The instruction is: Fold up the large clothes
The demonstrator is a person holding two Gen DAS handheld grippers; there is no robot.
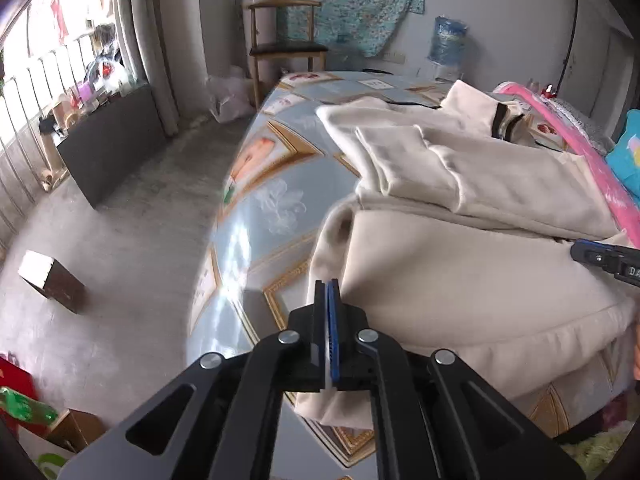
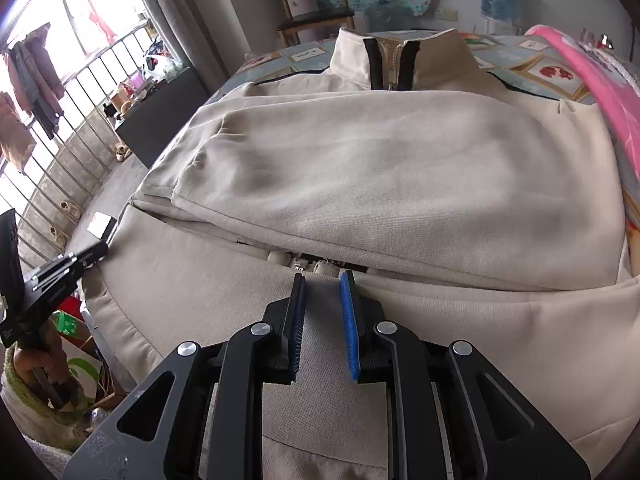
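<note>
A large cream zip-up sweatshirt [image 1: 460, 264] lies on the table, both sleeves folded across its chest, collar [image 2: 394, 62] at the far end. My left gripper [image 1: 328, 286] is shut on the sweatshirt's lower left hem corner, with cloth pinched between the pads. It shows at the left edge of the right wrist view [image 2: 86, 256]. My right gripper [image 2: 323, 280] is open over the lower body of the sweatshirt [image 2: 360, 184], just short of the folded sleeve's edge. Its tip shows at the right of the left wrist view [image 1: 576, 250].
The table has a blue patterned cloth [image 1: 264, 184]; its left edge drops to a concrete floor. A pink item [image 2: 600, 88] lies along the table's right side. A wooden chair [image 1: 286, 40] stands behind the table. A small box [image 1: 52, 280] sits on the floor.
</note>
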